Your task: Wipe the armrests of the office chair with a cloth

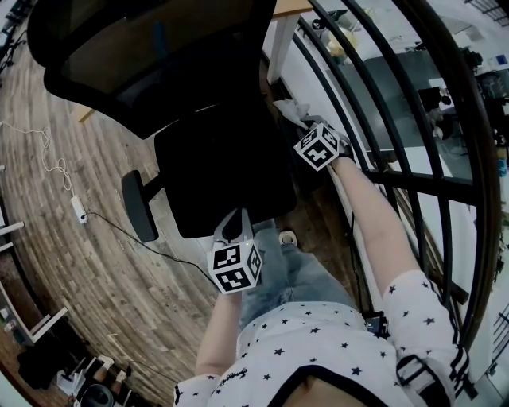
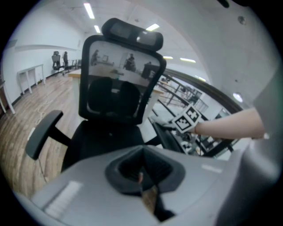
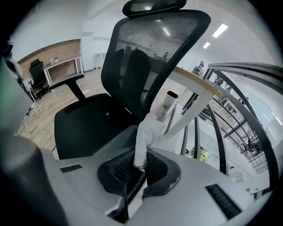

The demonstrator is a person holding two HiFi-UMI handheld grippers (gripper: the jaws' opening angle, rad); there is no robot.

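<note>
White nubbly cloth (image 3: 147, 132) is clamped between the ribbed black pads of the right gripper (image 3: 138, 171). It stands up from the jaws as a crumpled strip, with its free end near the right edge of the chair (image 1: 223, 171) back (image 3: 150, 53). The back is curved black mesh in a solid frame, topped by a narrow headrest (image 3: 152, 6). The seat (image 3: 88, 121) is a smooth, rounded black pad.

In the left gripper view the right gripper, marked by its cube, sits at the right armrest (image 2: 164, 132), a long dark bar beside the seat. Whether the cloth touches the armrest cannot be told. The left armrest (image 1: 139, 205) is an oblong black pad on an angled post, well apart from both grippers.

The left gripper (image 2: 143, 178) hovers before the seat's front edge, its jaws drawn together with nothing between them.

The floor (image 1: 71, 262) is brown wood planks. A curved black metal railing (image 1: 421, 181) runs just beside the chair's right side.
</note>
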